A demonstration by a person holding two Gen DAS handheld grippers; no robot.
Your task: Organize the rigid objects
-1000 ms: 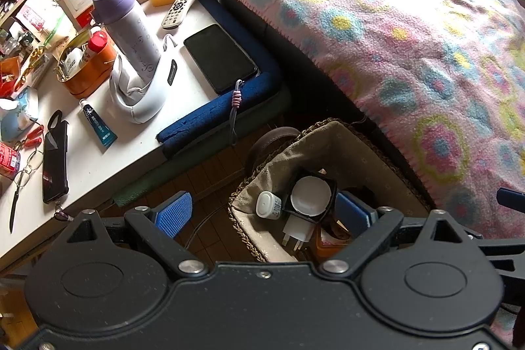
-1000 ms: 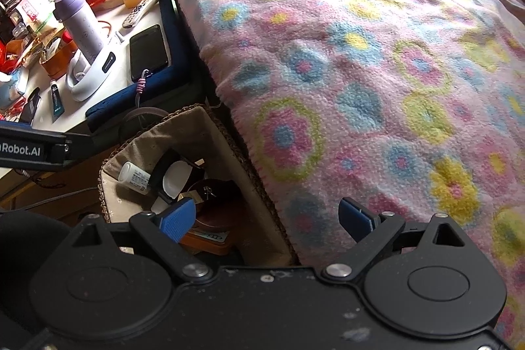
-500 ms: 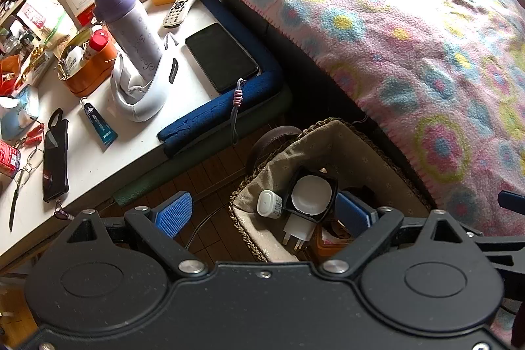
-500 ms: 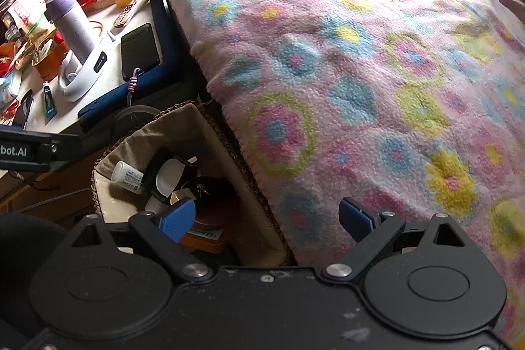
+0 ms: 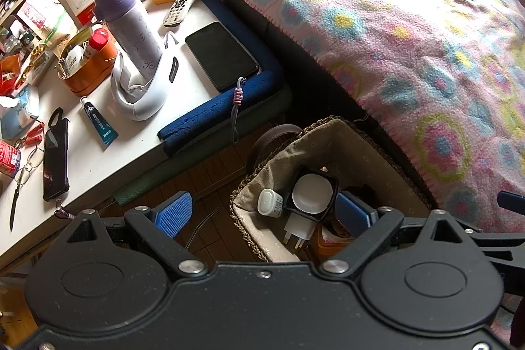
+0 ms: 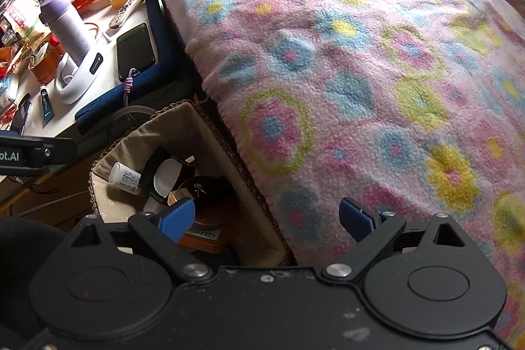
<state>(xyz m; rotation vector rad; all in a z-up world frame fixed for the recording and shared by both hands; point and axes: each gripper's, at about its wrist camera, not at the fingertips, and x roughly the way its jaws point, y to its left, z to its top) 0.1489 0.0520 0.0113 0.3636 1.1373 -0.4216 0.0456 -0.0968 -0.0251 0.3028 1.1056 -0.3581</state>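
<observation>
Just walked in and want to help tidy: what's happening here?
A person holds two handheld grippers, both open and empty. The left gripper hovers over a cloth-lined wicker basket on the floor, which holds a small white bottle and a white plug adapter. The right gripper sits at the edge of the flowered fleece blanket.

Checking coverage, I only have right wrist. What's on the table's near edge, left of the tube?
Observer: In the left wrist view, a black phone case lies flat left of the tube, with glasses beside it.
Operator: Anything in the basket I can't see?
Observer: A white plug adapter sits below the black-framed white disc; your view hides it.
Operator: Left gripper state?
Observer: Left gripper is open and empty above the basket edge.
</observation>
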